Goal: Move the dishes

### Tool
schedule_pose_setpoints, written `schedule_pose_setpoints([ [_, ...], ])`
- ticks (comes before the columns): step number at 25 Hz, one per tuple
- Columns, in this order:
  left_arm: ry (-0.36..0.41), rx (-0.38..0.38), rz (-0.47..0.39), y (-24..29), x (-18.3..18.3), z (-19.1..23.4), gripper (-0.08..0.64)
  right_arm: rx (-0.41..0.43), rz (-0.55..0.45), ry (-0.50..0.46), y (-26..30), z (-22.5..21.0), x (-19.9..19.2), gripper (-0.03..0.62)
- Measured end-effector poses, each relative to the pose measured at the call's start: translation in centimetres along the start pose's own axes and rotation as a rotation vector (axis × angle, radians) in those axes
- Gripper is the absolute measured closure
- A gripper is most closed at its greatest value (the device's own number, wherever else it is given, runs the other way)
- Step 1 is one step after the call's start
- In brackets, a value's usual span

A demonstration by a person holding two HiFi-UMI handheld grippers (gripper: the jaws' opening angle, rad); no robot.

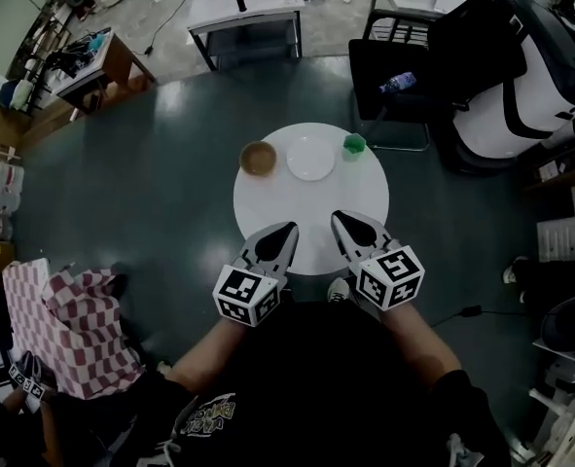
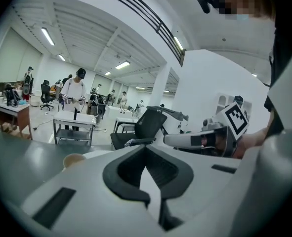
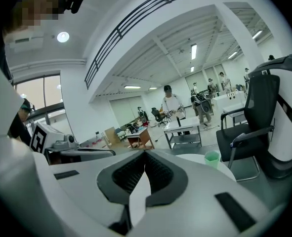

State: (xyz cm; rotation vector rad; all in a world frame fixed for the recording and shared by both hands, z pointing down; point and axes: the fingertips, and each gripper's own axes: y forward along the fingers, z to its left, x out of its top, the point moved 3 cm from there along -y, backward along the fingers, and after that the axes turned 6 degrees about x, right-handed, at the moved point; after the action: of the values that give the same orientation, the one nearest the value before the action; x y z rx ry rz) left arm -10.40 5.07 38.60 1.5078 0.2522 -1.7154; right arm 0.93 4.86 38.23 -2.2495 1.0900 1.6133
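Both empty, jaws pinched together: left claw (image 1: 287, 230), right claw (image 1: 340, 220), at the near side of the round white bench (image 1: 306, 207). Bowl (image 1: 258, 158), plate (image 1: 310, 157) and green cup (image 1: 354, 145) line its far rim. My worry: going in closed shoves them off. Dark floor (image 1: 151, 183), office chair (image 1: 389, 86) beyond.

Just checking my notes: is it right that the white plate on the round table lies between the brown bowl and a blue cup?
Not quite: the head view shows the cup is green, not blue. The white plate does lie between it and the brown bowl on the round table.
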Motion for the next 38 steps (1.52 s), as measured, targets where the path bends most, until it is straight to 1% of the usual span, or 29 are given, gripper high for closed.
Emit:
schedule_pose_setpoints([
  [4, -0.007, 0.004, -0.001, -0.6, -0.9, -2.5, 0.555, 0.03, 0.008, 0.016, -1.6, 0.4, -0.8, 0.569],
  [7, -0.003, 0.014, -0.004, -0.9, -1.6, -3.9, 0.555, 0.047, 0.024, 0.009, -2.5, 0.7, -1.6, 0.569],
  [12, 0.0, 0.027, -0.01, -1.2, -2.4, -5.4, 0.555, 0.074, 0.042, -0.023, -3.7, 1.3, -2.3, 0.569],
  [16, -0.006, 0.031, -0.008, -1.4, -3.1, -6.2, 0.555, 0.091, 0.054, -0.028, -4.5, 1.8, -3.2, 0.569],
  [24, 0.004, 0.039, -0.003, -1.5, -3.4, -6.9, 0.555, 0.095, 0.045, -0.012, -5.2, 1.6, -3.6, 0.569],
  [38, 0.01, 0.031, 0.008, -1.1, -3.6, -6.6, 0.555, 0.11, 0.066, -0.013, -4.6, 1.7, -4.2, 0.571],
])
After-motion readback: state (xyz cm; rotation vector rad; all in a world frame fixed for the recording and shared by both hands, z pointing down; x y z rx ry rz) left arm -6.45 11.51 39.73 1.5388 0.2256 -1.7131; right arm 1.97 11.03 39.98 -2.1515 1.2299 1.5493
